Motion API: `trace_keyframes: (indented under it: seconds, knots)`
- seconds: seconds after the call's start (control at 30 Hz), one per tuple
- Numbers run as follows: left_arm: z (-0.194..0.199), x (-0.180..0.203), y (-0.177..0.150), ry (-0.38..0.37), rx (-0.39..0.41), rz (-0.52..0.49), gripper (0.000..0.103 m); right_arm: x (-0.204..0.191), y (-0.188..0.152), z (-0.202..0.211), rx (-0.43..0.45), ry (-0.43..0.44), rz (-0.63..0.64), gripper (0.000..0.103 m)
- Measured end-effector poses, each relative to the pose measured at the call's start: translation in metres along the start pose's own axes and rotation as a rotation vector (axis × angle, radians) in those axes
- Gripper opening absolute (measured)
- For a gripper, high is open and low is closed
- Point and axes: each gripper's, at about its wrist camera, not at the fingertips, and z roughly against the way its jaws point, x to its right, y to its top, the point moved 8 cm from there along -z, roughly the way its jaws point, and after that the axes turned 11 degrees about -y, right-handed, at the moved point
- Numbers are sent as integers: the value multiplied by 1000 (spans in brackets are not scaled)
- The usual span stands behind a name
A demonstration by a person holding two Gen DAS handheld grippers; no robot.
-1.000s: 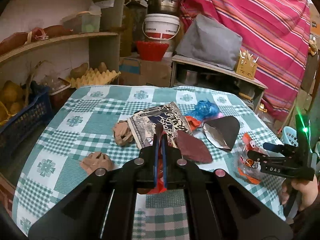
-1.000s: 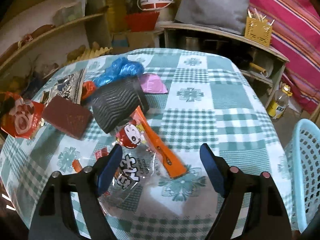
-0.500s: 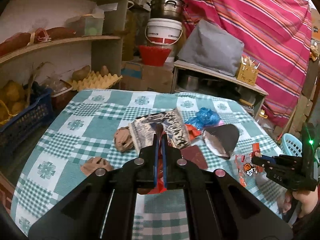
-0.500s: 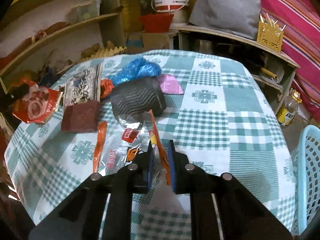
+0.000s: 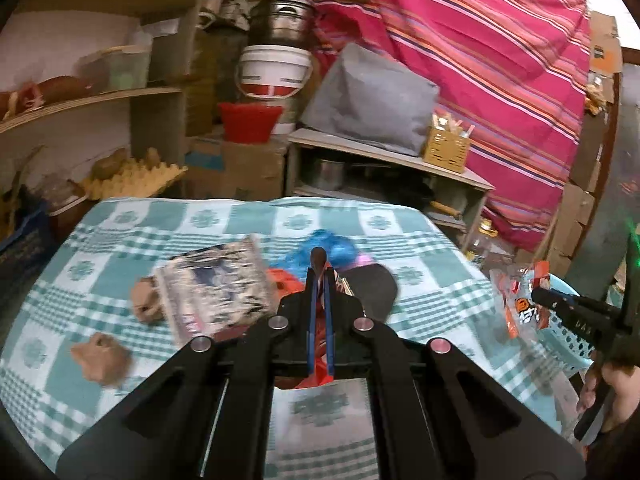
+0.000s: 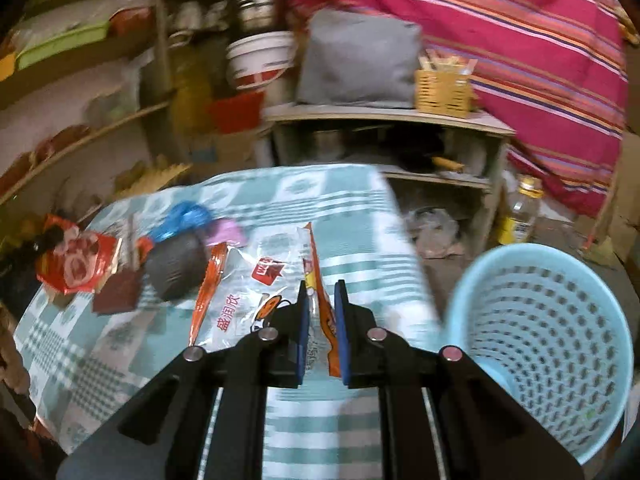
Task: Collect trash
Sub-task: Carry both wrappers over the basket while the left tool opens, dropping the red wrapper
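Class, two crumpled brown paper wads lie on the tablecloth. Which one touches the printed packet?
The farther brown wad, lying against the printed packet's left edge. The nearer wad lies alone on the tablecloth.

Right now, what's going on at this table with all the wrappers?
A person is clearing trash off a checkered table with two handheld tongs. The right tongs are shut on a clear-and-orange snack bag, lifted beside the blue basket. The left tongs are shut on a red wrapper. A crumpled blue bag, a printed packet and brown paper wads lie on the cloth.
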Motion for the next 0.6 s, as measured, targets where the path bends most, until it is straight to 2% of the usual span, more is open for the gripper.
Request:
trace_keyframes:
  seconds: [0.33, 0.6]
  knots:
    - [-51, 88, -8, -139, -26, -53, 2, 111, -2, 15, 36, -180, -116, 12]
    - [-93, 175, -31, -260, -78, -97, 2, 179, -17, 20, 23, -269, -181, 12]
